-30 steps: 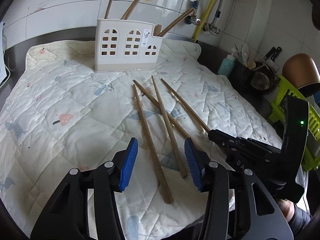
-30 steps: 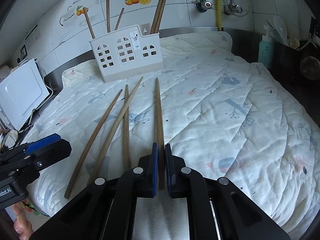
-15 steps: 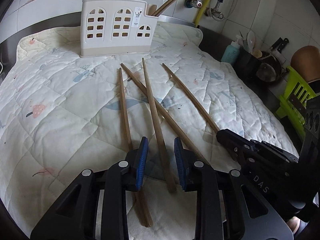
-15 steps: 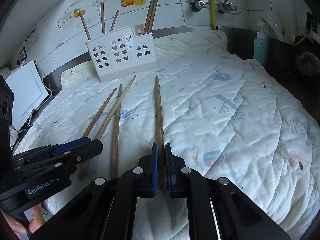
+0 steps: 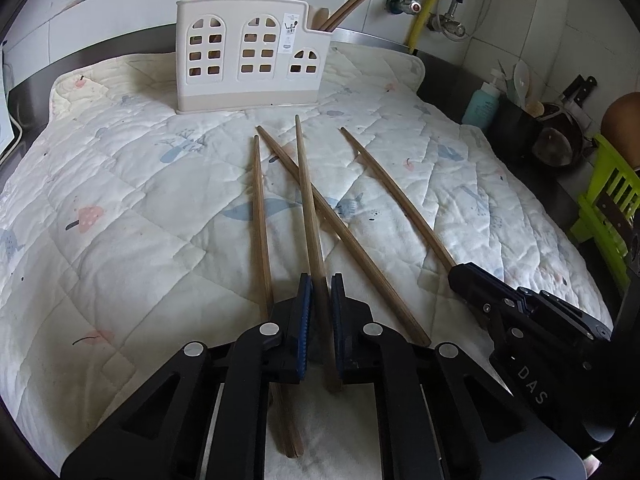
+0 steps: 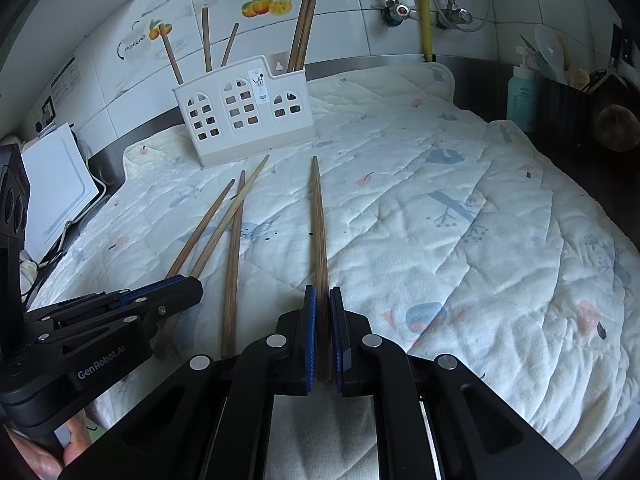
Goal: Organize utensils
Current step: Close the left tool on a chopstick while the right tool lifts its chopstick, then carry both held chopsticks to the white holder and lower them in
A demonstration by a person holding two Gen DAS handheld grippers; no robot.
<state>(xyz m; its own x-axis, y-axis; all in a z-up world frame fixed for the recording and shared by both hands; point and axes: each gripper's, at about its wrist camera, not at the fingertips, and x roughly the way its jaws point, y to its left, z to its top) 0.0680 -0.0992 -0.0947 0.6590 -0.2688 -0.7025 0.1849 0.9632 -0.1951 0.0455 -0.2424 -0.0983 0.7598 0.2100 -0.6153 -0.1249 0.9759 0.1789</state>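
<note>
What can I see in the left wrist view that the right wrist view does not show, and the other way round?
Only the left wrist view shows the lime-green plastic rack at the right edge.

Only the right wrist view shows the flat white board leaning at the left and the orange fruit sticker on the wall tiles.

Both show the white plastic utensil holder with arched windows, the quilted white cloth, four loose wooden chopsticks, the teal bottle, and each gripper shut on one chopstick: left gripper, right gripper.
</note>
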